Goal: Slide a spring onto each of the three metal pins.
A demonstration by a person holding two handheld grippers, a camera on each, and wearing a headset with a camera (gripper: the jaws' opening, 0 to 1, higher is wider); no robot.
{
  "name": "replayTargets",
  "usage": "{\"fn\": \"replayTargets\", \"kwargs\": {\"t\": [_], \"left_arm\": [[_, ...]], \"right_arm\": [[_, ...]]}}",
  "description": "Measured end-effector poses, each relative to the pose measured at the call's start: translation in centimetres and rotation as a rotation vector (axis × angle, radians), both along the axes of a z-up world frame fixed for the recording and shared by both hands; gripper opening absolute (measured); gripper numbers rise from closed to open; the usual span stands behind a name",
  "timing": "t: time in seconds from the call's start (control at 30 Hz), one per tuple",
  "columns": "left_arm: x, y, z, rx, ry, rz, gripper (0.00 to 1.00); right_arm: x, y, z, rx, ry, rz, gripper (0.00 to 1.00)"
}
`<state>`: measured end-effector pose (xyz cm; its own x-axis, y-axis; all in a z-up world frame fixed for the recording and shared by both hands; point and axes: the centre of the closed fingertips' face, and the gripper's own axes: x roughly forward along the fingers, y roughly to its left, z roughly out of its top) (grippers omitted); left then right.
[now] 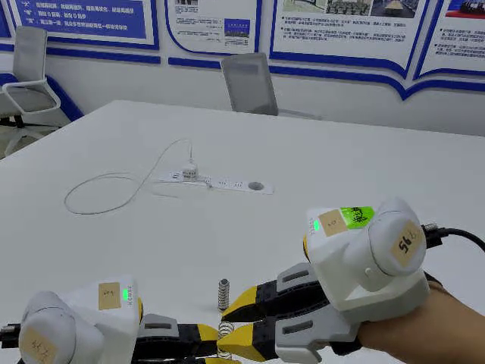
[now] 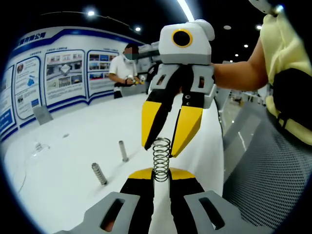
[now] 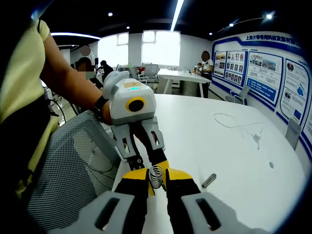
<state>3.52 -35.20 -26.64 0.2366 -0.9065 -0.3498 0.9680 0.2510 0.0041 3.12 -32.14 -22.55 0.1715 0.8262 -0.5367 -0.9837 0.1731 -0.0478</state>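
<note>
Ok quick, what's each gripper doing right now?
Left gripper: shut on the spring.
Right gripper: open, jaws either side of that spring.

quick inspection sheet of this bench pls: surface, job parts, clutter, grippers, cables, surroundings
surface: white table, plain top
job's things: loose spring held upright; sprung pin and bare pin standing on the table
clutter: nothing seen
grippers: left gripper shut on the loose spring's base; right gripper open, jaws either side of its top
cables: white cable looping from a power strip; black cable at the right gripper
surroundings: grey chairs, wall posters, a person behind
</note>
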Motion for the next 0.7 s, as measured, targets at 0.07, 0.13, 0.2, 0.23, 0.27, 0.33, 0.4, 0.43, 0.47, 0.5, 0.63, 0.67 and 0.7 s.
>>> {"fn": "replayTargets", "kwargs": {"t": [0.07,0.13,0.2,0.23,0.27,0.33,0.4,0.43,0.47,0.5,0.63,0.67,0.7], "left_arm": [[0.02,-0.02,-0.01,-0.002,0.001,0.0,0.11],[0.06,-0.03,-0.04,-0.001,0.003,0.001,0.11],[0.11,-0.05,-0.02,-0.005,0.005,0.001,0.11],[0.1,-0.05,-0.02,-0.005,0.004,0.001,0.11],[0.1,-0.05,-0.04,-0.005,0.005,0.001,0.11],[0.15,-0.07,-0.04,-0.005,0.004,0.002,0.11],[0.2,-0.08,-0.03,-0.005,0.001,0.002,0.11],[0.26,-0.06,-0.01,-0.005,-0.003,0.003,0.11],[0.31,-0.07,0.01,-0.005,-0.005,0.004,0.11],[0.32,-0.08,0.03,-0.006,-0.005,0.004,0.11],[0.48,-0.11,0.19,-0.009,-0.013,0.007,0.14],[0.52,-0.1,0.22,-0.01,-0.015,0.009,0.16],[0.55,-0.08,0.23,-0.01,-0.015,0.009,0.17]], "right_arm": [[-0.02,-0.03,-0.1,0.0,0.001,0.0,0.14],[0.0,-0.02,-0.13,0.002,0.001,-0.001,0.14],[0.05,0.02,-0.14,0.005,-0.004,0.0,0.12],[0.04,0.03,-0.17,0.006,-0.003,0.0,0.12],[0.04,0.04,-0.17,0.006,-0.003,-0.001,0.12],[0.05,0.07,-0.15,0.007,-0.006,0.0,0.12],[0.05,0.08,-0.14,0.008,-0.004,-0.001,0.12],[0.06,0.09,-0.13,0.008,-0.007,-0.001,0.12],[0.09,0.1,-0.1,0.008,-0.008,-0.002,0.12],[0.11,0.1,-0.08,0.008,-0.008,-0.002,0.12],[0.21,0.03,0.06,0.013,-0.009,-0.008,0.12],[0.26,-0.01,0.07,0.012,-0.01,-0.01,0.12],[0.3,-0.06,0.09,0.013,-0.01,-0.013,0.12]]}}
